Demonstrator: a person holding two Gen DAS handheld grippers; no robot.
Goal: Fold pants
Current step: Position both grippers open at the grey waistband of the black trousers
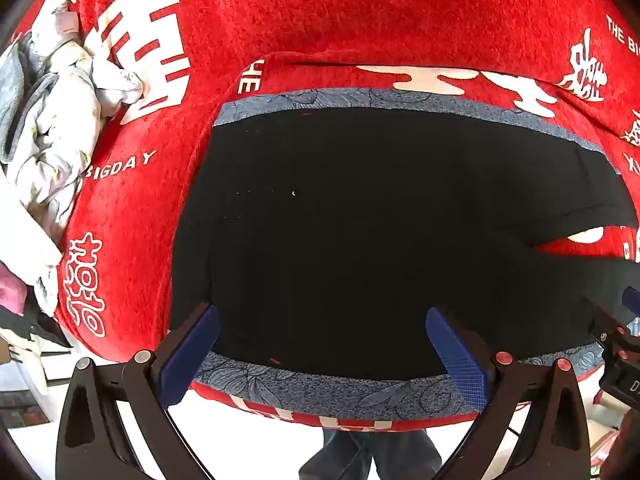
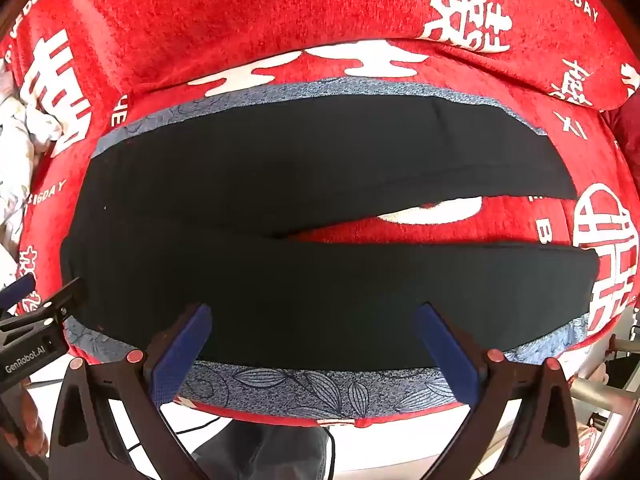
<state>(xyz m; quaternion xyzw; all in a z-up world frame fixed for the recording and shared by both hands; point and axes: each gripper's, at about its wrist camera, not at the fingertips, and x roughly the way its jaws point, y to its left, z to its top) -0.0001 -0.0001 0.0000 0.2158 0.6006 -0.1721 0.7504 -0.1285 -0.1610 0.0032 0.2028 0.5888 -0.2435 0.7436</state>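
On the red cloth (image 2: 280, 12), black pants (image 2: 320, 280) lie flat, unfolded.

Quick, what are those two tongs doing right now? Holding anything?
Left tongs: open, holding nothing, above the pants.
Right tongs: open, holding nothing, above the pants too.

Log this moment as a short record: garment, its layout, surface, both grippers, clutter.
garment: black pants, unfolded
layout: spread flat, the two legs apart in a V with red cloth showing between them
surface: blue-grey floral mat over a red blanket with white characters
left gripper: open, at the near edge of the pants, holding nothing
right gripper: open, at the near edge, holding nothing
clutter: crumpled pale floral cloth off to the left
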